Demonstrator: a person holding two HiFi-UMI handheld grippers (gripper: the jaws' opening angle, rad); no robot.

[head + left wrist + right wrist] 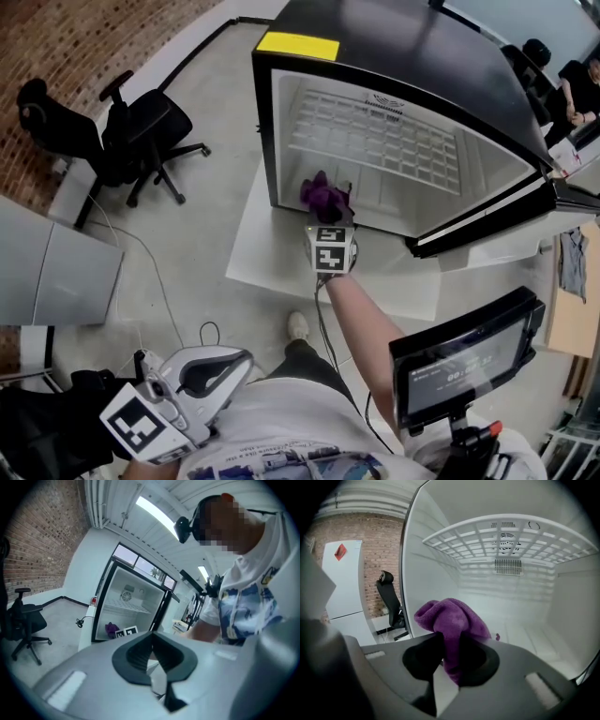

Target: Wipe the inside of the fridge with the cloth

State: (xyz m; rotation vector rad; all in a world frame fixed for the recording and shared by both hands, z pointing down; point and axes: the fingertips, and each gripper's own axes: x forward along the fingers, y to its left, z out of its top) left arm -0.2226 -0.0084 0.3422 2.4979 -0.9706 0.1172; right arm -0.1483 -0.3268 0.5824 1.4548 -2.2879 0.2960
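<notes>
Lowest and nearest in the head view: left gripper (220, 367), idle beside the torso. Farther on: right gripper (328, 223) at the mouth of the fridge (264, 131), with purple cloth (323, 195) bunched over the near left of the floor, below the wire shelf (375, 141).

Left gripper view: jaws pressed together on nothing, fridge well apart, door open.

Right gripper view: jaws pinched on the cloth, a thick wad standing ahead of them. Best, by the look of it: press the wad flat on the floor, sweep from left wall to right, working near to far. Grip firmly against drag. Stay clear of the shelf.
</notes>
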